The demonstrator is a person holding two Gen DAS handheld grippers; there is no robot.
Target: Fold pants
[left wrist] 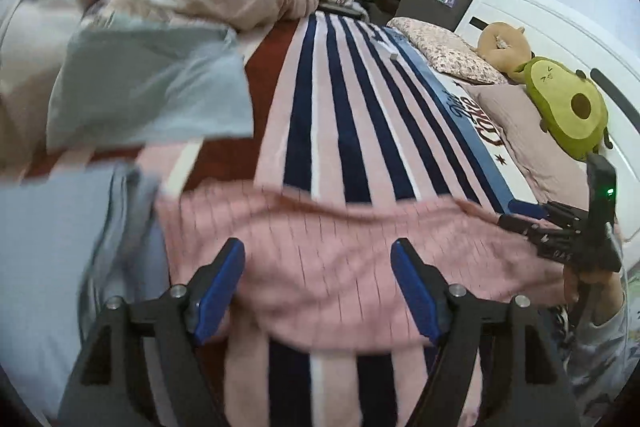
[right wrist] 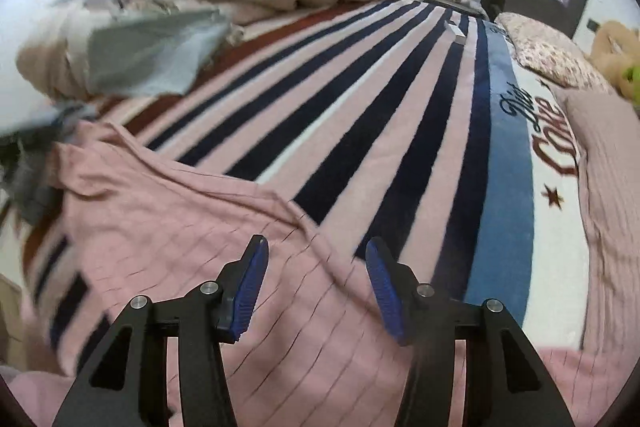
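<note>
The pink pants (left wrist: 340, 263) are lying spread across the near part of the striped blanket (left wrist: 352, 115), one edge ridged into a crease. The left gripper (left wrist: 318, 291) is hovering over the cloth, released, nothing between its pads. The right gripper (right wrist: 316, 291) is likewise standing parted above the pants' right portion, grasping nothing. Judgement: a fold is being set up or has been laid down. The next move is calling for both grippers pinching an edge and carrying it over evenly.
</note>
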